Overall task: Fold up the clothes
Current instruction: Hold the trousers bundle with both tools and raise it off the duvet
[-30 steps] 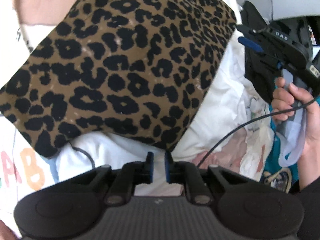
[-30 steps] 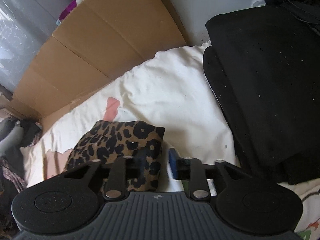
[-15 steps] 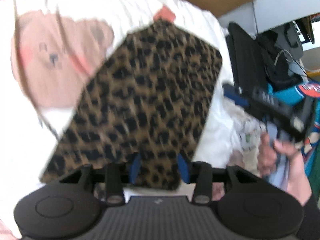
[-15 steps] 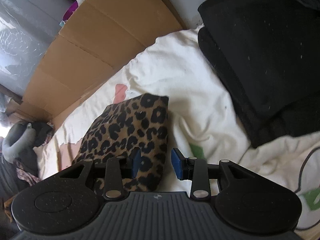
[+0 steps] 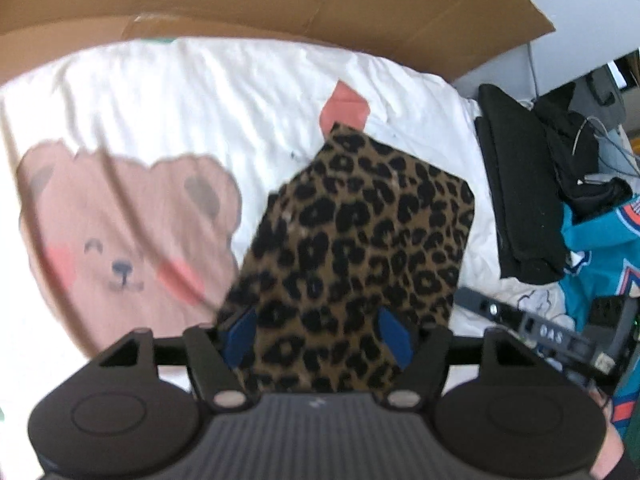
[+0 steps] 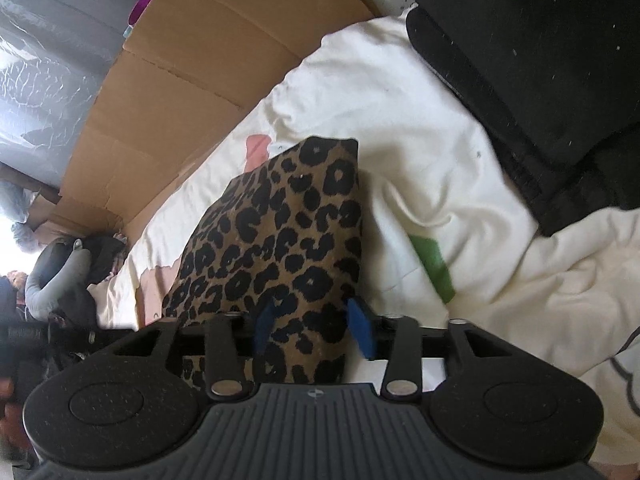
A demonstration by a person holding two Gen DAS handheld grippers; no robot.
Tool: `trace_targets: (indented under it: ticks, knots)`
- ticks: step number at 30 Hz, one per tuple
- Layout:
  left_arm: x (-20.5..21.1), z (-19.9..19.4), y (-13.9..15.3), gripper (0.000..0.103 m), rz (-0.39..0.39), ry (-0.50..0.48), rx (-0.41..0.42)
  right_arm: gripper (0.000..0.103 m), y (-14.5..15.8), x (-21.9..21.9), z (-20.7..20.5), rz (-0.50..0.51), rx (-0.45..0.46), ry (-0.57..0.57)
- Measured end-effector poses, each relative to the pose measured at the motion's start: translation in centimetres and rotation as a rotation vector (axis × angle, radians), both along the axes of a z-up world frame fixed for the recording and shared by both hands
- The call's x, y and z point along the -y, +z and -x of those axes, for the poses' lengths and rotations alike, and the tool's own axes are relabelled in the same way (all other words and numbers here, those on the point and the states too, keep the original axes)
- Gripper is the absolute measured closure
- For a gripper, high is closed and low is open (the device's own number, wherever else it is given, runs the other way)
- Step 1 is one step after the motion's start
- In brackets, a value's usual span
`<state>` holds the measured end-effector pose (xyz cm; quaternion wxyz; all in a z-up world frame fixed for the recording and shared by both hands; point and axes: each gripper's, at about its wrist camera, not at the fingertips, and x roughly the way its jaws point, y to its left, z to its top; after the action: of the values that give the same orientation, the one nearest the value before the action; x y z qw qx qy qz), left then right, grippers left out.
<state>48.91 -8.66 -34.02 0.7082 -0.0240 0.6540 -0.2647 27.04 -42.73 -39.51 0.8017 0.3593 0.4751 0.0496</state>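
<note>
A folded leopard-print garment (image 5: 360, 240) lies flat on the white bear-print sheet (image 5: 200, 92). My left gripper (image 5: 317, 336) hovers over its near edge. Its jaws are opening, and the blue pads (image 5: 240, 336) stand wide apart over the cloth without pinching it. In the right wrist view the same garment (image 6: 280, 232) reaches in under my right gripper (image 6: 312, 326). That gripper's jaws are opening too; the cloth's near corner sits between its pads (image 6: 360, 330) and they do not press on it. The right gripper's body (image 5: 560, 336) shows at the right of the left wrist view.
A brown cardboard sheet (image 5: 280, 4) stands along the far side of the bed. A stack of folded black clothes (image 6: 540, 80) lies to the right of the leopard garment. Beyond that stack in the left wrist view is a teal garment (image 5: 600, 240).
The left gripper let go of the cloth, opened wide and drew back and up, so the whole garment now shows. The right gripper's jaws widened and it moved closer over the garment's corner.
</note>
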Motion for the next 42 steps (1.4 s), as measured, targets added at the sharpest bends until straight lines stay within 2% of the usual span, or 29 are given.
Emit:
trace_targets:
  ticks: [5,12,17,23,25,27,28,29,31,34,39,42]
  knots:
    - [1.3,-2.0,-1.2,0.032,-0.036,-0.046,0.06,0.053,-0.8,-0.3,0.0,-0.02,-0.024,-0.003]
    - [1.8,-3.9,-3.7,0.031,-0.004,-0.06,0.075,0.053,-1.8,-0.4,-0.1,-0.046,-0.031,-0.016]
    - [2.0,-4.3,-5.8,0.027,0.078,-0.113,0.04,0.053,-2.5,-0.3,-0.8,-0.072,-0.026,-0.069]
    - [1.5,-5.0,-7.1,0.025,0.174,-0.102,0.039,0.053,-3.6,-0.5,-1.8,-0.116,-0.021,-0.092]
    - [1.5,-5.1,-7.2,0.028,0.193,-0.102,0.045,0.053,-3.7,-0.6,-2.0,-0.122,-0.019,-0.095]
    - [1.5,-5.1,-7.3,0.043,0.205,-0.1,0.044,0.055,-3.5,-0.9,-2.2,-0.109,-0.009,-0.085]
    - [1.6,-5.1,-7.2,0.047,0.202,-0.106,0.051,0.061,-3.1,-1.0,-2.2,-0.091,-0.001,-0.075]
    - [1.7,-5.1,-6.9,0.052,0.191,-0.124,0.068,0.074,-2.8,-1.2,-2.3,-0.073,0.006,-0.065]
    - [1.5,-5.2,-6.3,0.056,0.203,-0.146,0.083,0.087,-2.1,-1.5,-2.4,-0.036,0.022,-0.044]
    - [1.1,-5.2,-5.5,0.059,0.218,-0.176,0.098,0.09,-0.4,-2.2,-2.4,0.039,0.065,-0.003]
    - [0.6,-5.7,-6.0,0.05,0.229,-0.152,0.058,0.086,0.1,-2.6,-2.5,0.045,0.072,0.018]
    - [0.5,-6.0,-6.7,0.042,0.246,-0.139,0.039,0.072,-0.7,-2.3,-2.7,0.02,0.042,0.006]
